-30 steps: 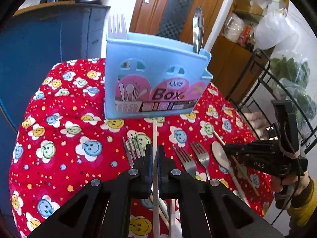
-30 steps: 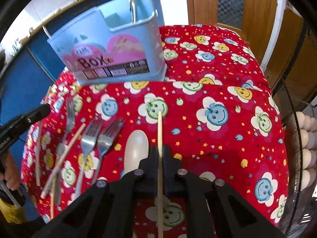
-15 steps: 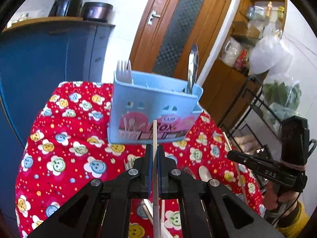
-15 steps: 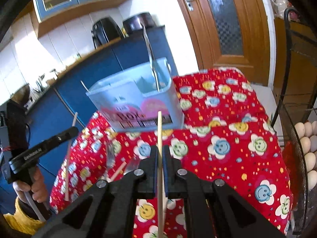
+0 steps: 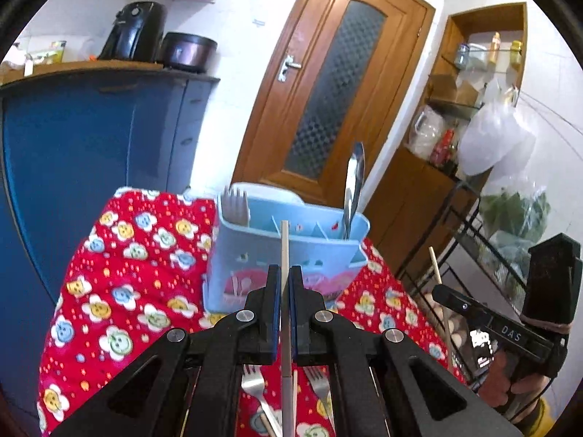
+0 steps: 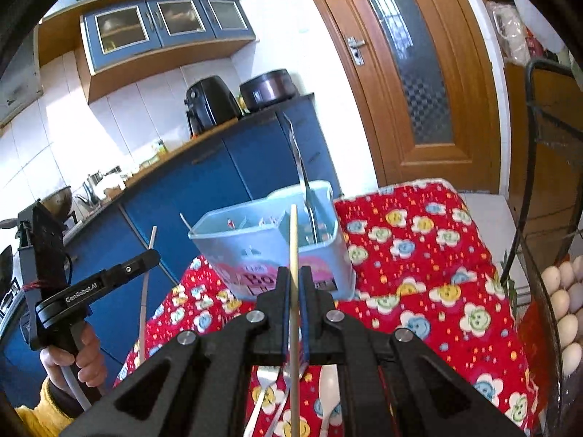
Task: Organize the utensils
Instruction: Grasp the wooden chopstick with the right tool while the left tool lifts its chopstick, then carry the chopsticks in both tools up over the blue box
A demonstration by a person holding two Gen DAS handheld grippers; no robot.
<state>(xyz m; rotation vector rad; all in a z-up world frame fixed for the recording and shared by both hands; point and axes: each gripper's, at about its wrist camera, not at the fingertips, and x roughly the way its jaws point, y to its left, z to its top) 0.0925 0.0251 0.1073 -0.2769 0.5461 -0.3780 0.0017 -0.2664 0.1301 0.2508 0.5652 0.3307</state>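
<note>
My left gripper [image 5: 285, 270] is shut on a pale chopstick [image 5: 285, 240], held in the air and pointing at the blue utensil box [image 5: 247, 266]. The box stands on the red flowered tablecloth [image 5: 120, 291] with a fork [image 5: 235, 205] and a spoon [image 5: 352, 189] upright in it. My right gripper [image 6: 294, 273] is shut on a wooden chopstick [image 6: 293, 233], aimed at the same box [image 6: 247, 244] from the other side. Each gripper shows in the other's view: the right gripper [image 5: 439, 290] and the left gripper [image 6: 153, 254], each with its stick. Forks [image 6: 264, 382] and a white spoon [image 6: 328, 386] lie below.
A blue cabinet [image 5: 91, 138] with appliances stands behind the table, beside a wooden door [image 5: 328, 102]. A wire rack [image 6: 535, 167] and a bowl of eggs [image 6: 561, 298] sit close to the table's right edge. A person's hand [image 6: 87, 360] holds the left gripper's handle.
Both grippers have risen from the tablecloth with their chopsticks and tipped up toward level. The box now sits lower and smaller in both views.
</note>
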